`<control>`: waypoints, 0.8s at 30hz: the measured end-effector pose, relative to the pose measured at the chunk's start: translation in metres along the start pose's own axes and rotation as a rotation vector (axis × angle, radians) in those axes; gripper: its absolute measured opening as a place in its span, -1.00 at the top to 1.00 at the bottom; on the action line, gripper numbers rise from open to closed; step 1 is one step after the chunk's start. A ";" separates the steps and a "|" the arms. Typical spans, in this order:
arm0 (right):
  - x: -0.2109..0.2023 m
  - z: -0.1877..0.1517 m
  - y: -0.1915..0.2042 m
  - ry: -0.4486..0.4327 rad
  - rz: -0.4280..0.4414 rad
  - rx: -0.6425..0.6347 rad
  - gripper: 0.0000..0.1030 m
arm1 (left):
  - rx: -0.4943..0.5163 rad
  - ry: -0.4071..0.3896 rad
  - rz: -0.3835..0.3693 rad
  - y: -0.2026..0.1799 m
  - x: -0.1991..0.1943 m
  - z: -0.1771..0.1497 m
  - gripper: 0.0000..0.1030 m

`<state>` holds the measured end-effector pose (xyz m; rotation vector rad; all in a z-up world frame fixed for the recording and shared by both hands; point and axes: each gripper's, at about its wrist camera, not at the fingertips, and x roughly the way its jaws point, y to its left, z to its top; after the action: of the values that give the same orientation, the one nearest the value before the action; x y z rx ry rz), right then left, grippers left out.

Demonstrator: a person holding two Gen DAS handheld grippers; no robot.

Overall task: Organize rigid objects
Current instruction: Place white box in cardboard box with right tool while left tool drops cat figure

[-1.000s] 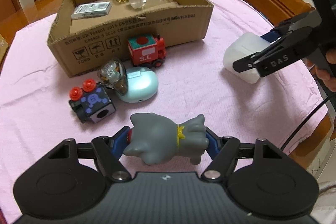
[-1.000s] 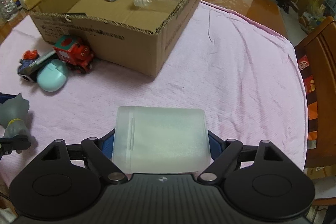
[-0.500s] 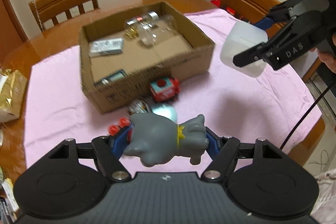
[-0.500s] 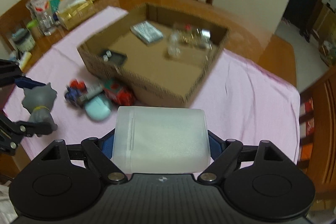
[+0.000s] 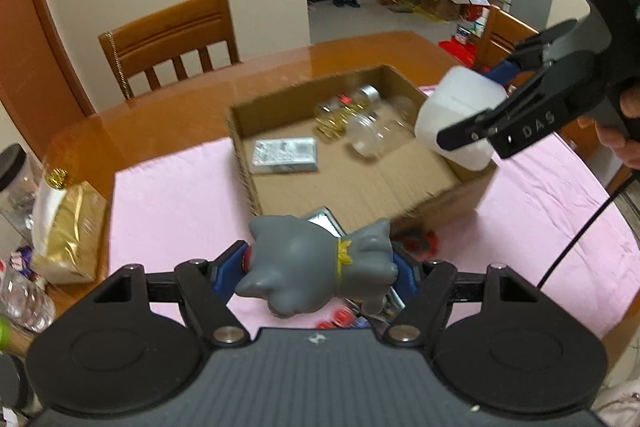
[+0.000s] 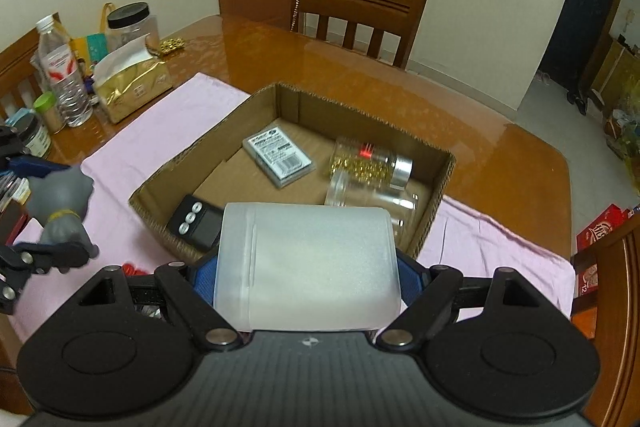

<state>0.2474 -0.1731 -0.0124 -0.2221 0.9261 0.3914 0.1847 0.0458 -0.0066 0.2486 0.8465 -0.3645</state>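
Note:
My left gripper [image 5: 320,269] is shut on a grey toy figure [image 5: 316,263] with a yellow collar, held high above the pink cloth in front of the cardboard box [image 5: 472,193]. My right gripper [image 6: 306,267] is shut on a frosted white container [image 6: 308,267], raised over the box's near right corner. In the left wrist view that white container [image 5: 460,119] hangs over the box's right wall. Inside the box [image 6: 444,187] lie a card pack [image 6: 278,157], a jar of gold beads [image 6: 368,163], a clear jar [image 6: 372,193] and a small black device [image 6: 194,217].
Red toys [image 5: 420,241] lie on the pink cloth [image 5: 172,203] under my grippers, mostly hidden. A gold bag [image 6: 132,87], a water bottle [image 6: 62,75] and jars crowd the table's left side. Wooden chairs [image 6: 356,15] stand around the table.
Both grippers have risen and tilted up while keeping their loads. The box now sits lower in both views, and the white container has come over the box's right edge.

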 end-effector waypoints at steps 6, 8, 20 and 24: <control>0.021 0.008 0.003 0.007 -0.023 0.040 -1.00 | -0.010 -0.024 0.005 0.020 0.014 0.018 -0.40; 0.021 0.007 0.006 0.006 -0.023 0.053 -1.00 | -0.010 -0.028 0.001 0.023 0.020 0.024 -0.40; -0.007 -0.019 0.027 0.016 -0.104 0.118 -1.00 | 0.014 -0.036 -0.052 0.030 0.065 0.059 -0.40; -0.013 -0.032 0.031 0.023 -0.135 0.169 -1.00 | 0.025 -0.023 -0.065 0.029 0.084 0.069 -0.40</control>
<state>0.2046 -0.1590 -0.0213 -0.1337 0.9560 0.1855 0.2945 0.0294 -0.0245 0.2397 0.8288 -0.4376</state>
